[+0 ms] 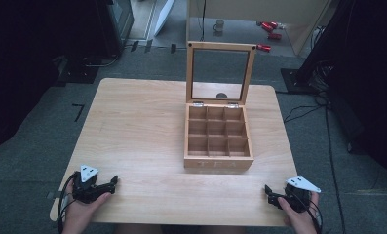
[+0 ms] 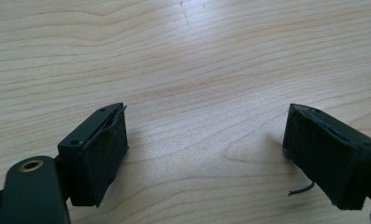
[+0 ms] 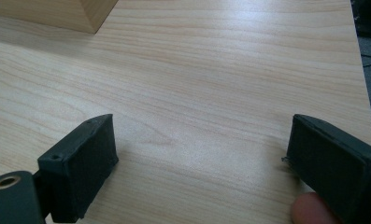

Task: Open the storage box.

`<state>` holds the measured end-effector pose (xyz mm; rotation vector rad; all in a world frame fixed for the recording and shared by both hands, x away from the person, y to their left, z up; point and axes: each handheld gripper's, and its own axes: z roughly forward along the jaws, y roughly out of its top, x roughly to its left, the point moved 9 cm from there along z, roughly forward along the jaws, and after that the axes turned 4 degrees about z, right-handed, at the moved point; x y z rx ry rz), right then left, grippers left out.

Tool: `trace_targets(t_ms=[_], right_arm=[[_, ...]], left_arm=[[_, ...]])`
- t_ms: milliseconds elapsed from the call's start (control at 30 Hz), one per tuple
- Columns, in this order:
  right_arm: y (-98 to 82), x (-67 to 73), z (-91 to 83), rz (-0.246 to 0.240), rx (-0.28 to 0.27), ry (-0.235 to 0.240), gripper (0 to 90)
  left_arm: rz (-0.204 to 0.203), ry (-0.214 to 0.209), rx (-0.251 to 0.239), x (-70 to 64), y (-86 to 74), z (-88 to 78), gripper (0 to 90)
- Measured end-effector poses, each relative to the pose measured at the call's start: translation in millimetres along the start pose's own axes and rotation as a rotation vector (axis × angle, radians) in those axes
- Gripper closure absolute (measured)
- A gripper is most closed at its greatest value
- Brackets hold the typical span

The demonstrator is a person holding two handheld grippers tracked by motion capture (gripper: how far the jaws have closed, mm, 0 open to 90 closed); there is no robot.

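Left gripper, black, two-jawed, grey three-cornered plate on top: held in the person's left hand at the near left corner of the pale rectangular wooden table. Jaws wide apart, nothing between them; in the left gripper view the black pads low over bare wood grain, a loose thread hanging by the far-side pad.

Ahead and between the two grippers, nearer the right one: light wooden tea box, square, nine compartments in three rows of three, all seen without contents. Hinged lid, wooden frame with clear pane, standing upright at the box's far edge. Faint lettering on the box front, too small to read.

Right gripper, black, same build, grey plate on top: held in the person's right hand at the near right corner of the table. Jaws wide apart, clamping nothing; in the right gripper view a fingertip beside one pad, a corner of the box up ahead, table edge close alongside.

Beyond the table: grey floor, black cables.
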<state>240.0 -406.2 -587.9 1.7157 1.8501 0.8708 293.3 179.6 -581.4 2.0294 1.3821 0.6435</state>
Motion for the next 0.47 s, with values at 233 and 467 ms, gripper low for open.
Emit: trace_targets(t_ms=[233,467], right_arm=[[0.0,-0.5,0.1,0.003,0.002,-0.003,7.4],[-0.2,-1.0,-0.8,0.009,0.000,0.015,6.5]], left_arm=[[0.000,0.000,0.000,0.0,0.0,0.0,14.4],[-0.001,-0.001,0.000,0.1,0.1,0.0,14.4]])
